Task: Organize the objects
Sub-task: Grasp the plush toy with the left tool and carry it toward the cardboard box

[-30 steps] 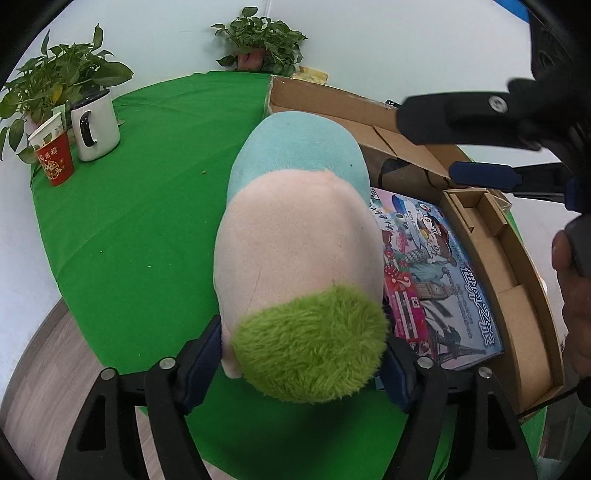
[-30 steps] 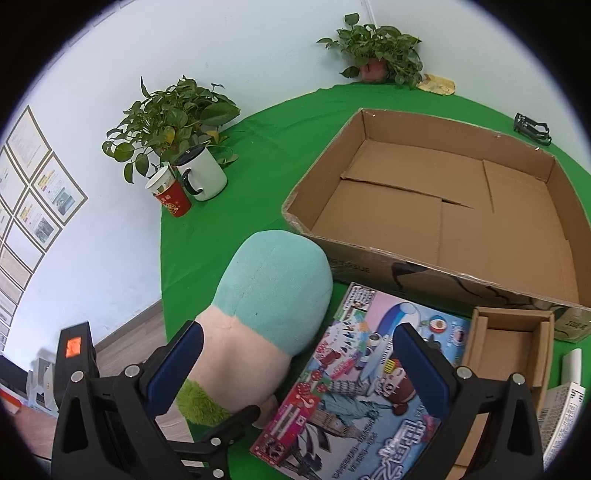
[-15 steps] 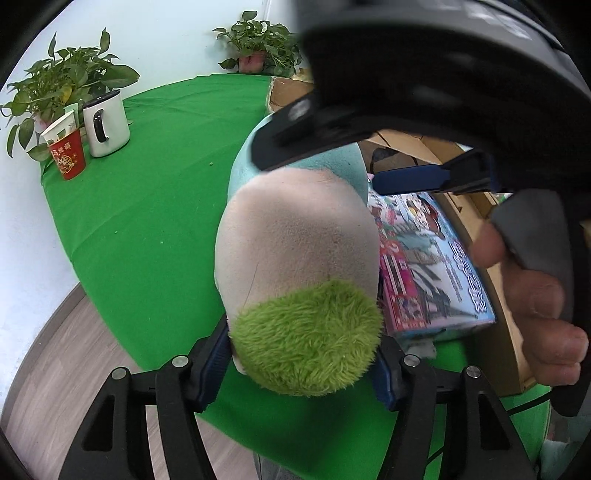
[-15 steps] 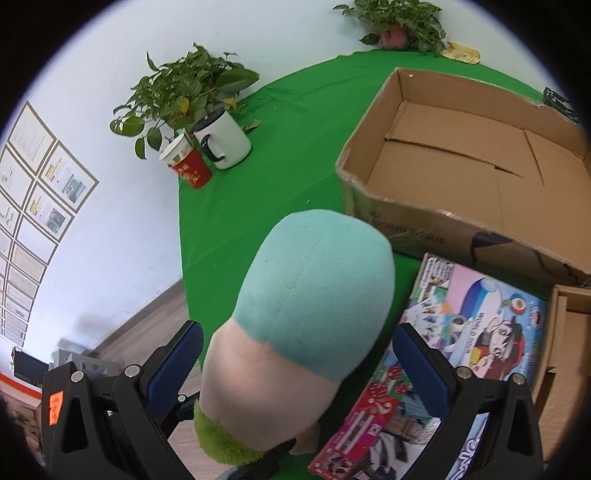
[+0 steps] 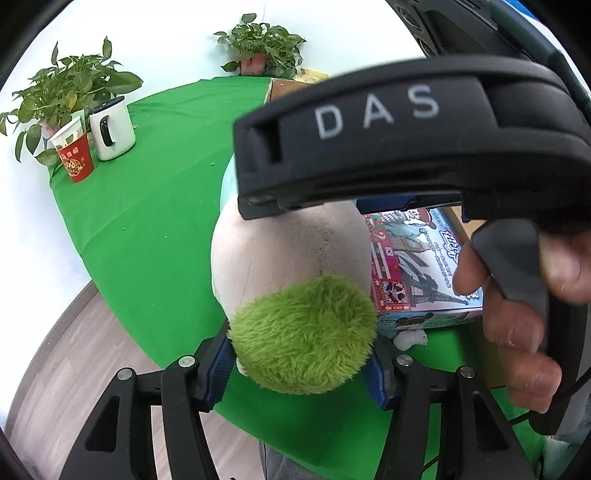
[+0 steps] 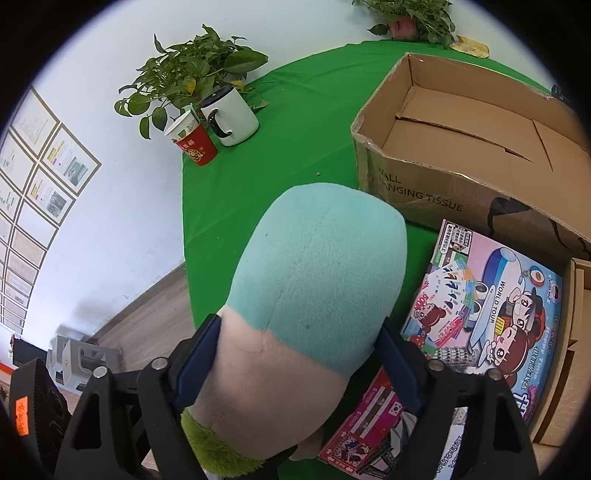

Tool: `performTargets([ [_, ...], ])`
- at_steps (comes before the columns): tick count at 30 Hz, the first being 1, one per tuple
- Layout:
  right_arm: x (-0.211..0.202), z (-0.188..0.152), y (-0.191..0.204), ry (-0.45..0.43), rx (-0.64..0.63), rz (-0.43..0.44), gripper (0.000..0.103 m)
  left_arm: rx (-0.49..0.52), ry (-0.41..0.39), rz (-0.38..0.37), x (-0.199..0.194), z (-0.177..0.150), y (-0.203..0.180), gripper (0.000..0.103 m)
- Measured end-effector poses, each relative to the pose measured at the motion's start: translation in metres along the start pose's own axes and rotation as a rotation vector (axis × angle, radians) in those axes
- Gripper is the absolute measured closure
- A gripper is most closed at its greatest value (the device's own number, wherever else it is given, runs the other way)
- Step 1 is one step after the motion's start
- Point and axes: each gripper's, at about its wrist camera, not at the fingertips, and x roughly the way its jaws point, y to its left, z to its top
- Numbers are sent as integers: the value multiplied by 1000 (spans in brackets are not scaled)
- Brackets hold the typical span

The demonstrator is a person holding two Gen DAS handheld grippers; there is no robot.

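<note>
Two tools grip one plush toy [image 6: 314, 295] at once. At the bottom of the left wrist view, the left tool [image 5: 301, 363] has its blue pads pressed into both sides of the toy's fuzzy green end; its jaws have just been closing, with the toy between them. The right tool [image 6: 295, 360] straddles the toy's pale pink middle at the bottom of the right wrist view, pads touching either flank — its jaws too have just been closing around the body, and stand fairly wide. In the left view the right tool's black body fills the upper right, a hand [image 5: 517, 332] wrapped on its handle.

The toy lies on a table [image 6: 280, 122] covered in green cloth, teal end toward the upper frame. Just right of it rests a colourful game box [image 6: 491, 306], and above that an open cardboard box [image 6: 461, 136]. At the upper left stand a white mug [image 6: 232, 118] and a red paper cup [image 6: 194, 142], touching, before a leafy potted plant [image 6: 184, 74]. Another plant [image 6: 410, 14] sits at the top edge. Framed sheets [image 6: 44, 177] hang on the white wall, left.
</note>
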Motion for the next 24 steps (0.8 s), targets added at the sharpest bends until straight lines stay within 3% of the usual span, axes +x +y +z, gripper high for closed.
performTargets([
  [4, -7, -1, 3, -23, -18, 4, 36, 0, -22, -2, -10, 1, -9, 49],
  [11, -52, 5, 7, -154, -58, 16, 37, 60, -145, 45, -41, 23, -34, 49],
  [17, -113, 29, 2, -302, -105, -21, 37, 121, -268, 36, -66, 68, -69, 49],
  [24, -166, 76, -14, -392, -135, -78, 37, 155, -347, 30, -71, 148, -93, 49],
])
